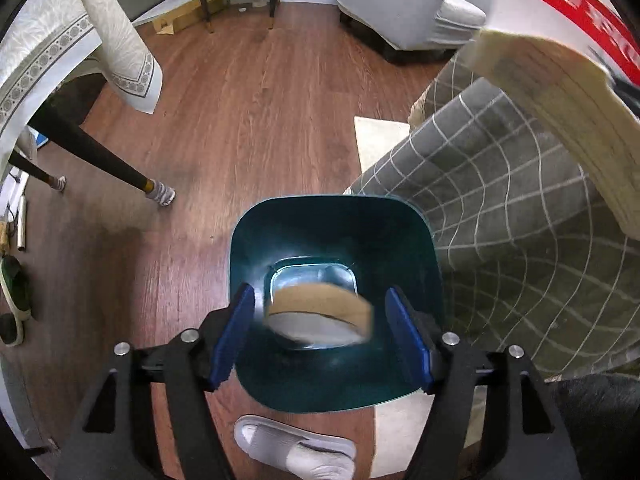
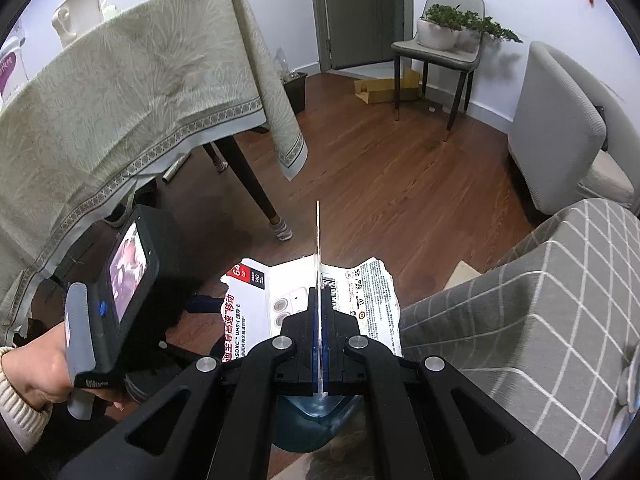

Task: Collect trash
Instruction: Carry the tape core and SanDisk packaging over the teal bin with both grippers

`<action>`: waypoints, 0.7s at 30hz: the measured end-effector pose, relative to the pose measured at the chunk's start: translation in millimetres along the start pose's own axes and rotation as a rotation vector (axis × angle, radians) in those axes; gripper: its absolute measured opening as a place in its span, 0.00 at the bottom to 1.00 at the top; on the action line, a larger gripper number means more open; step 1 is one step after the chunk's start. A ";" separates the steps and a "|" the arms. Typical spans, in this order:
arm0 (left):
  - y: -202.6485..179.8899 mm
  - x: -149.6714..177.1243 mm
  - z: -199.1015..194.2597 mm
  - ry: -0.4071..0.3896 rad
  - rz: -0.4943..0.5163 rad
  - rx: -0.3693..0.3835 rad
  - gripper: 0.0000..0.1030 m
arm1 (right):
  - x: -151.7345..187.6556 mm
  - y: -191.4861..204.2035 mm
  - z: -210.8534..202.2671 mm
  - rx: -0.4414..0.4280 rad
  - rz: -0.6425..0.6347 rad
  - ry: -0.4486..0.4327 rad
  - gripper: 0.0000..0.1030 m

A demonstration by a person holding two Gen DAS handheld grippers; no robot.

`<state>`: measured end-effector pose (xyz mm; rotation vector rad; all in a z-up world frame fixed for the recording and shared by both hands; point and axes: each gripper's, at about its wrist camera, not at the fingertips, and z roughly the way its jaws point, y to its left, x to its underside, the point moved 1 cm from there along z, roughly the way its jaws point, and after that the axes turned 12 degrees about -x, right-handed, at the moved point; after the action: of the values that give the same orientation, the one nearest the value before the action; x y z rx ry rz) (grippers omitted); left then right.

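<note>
A blurred roll of brown tape (image 1: pixel 320 314) hangs between my left gripper (image 1: pixel 320 336)'s spread blue pads (image 1: pixel 236 336), touching neither, directly over the open mouth of the dark green trash bin (image 1: pixel 248 248) on the wood floor (image 1: pixel 248 112); I judge it to be dropping into the bin, its ring lying roughly flat. My right gripper (image 2: pixel 321 344) is clamped on a torn red-and-white cardboard package (image 2: pixel 260 300), held edge-on with its long axis pointing away from me. In the left view that package (image 1: pixel 560 92) sits high and to the right of the bin, above the grey checked sofa (image 1: pixel 500 208). In the right view the bin (image 2: pixel 316 420) shows just beneath the closed fingers, near me. So the right hand is the one to move: the bin lies below and slightly left of its load. A white slipper (image 1: pixel 296 448) rests near the bin; the cloth-draped table (image 2: pixel 120 92) stands far left.
</note>
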<state>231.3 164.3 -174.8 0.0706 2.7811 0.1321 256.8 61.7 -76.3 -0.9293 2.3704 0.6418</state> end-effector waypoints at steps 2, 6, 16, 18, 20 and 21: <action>3.5 1.2 -0.2 -0.006 0.002 -0.006 0.70 | 0.3 2.4 6.4 0.001 0.000 0.011 0.01; 18.6 2.6 -9.0 -0.051 -0.028 -0.016 0.70 | 2.4 4.9 20.9 -0.004 0.008 0.031 0.01; 44.6 -8.0 -83.8 -0.254 -0.084 -0.051 0.70 | 18.8 3.2 70.4 -0.032 0.051 0.128 0.01; 46.5 -10.9 -98.9 -0.281 -0.094 -0.044 0.70 | 23.5 2.7 80.1 -0.029 0.056 0.149 0.01; 45.0 -13.1 -109.4 -0.301 -0.102 -0.031 0.70 | 29.4 1.9 90.1 -0.028 0.062 0.173 0.01; 43.8 -13.6 -115.1 -0.310 -0.105 -0.024 0.70 | 32.0 1.4 94.5 -0.027 0.063 0.184 0.01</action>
<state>205.0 197.4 -58.3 -0.0561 2.4676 0.1170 262.2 102.8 -167.1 -0.9654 2.5686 0.6382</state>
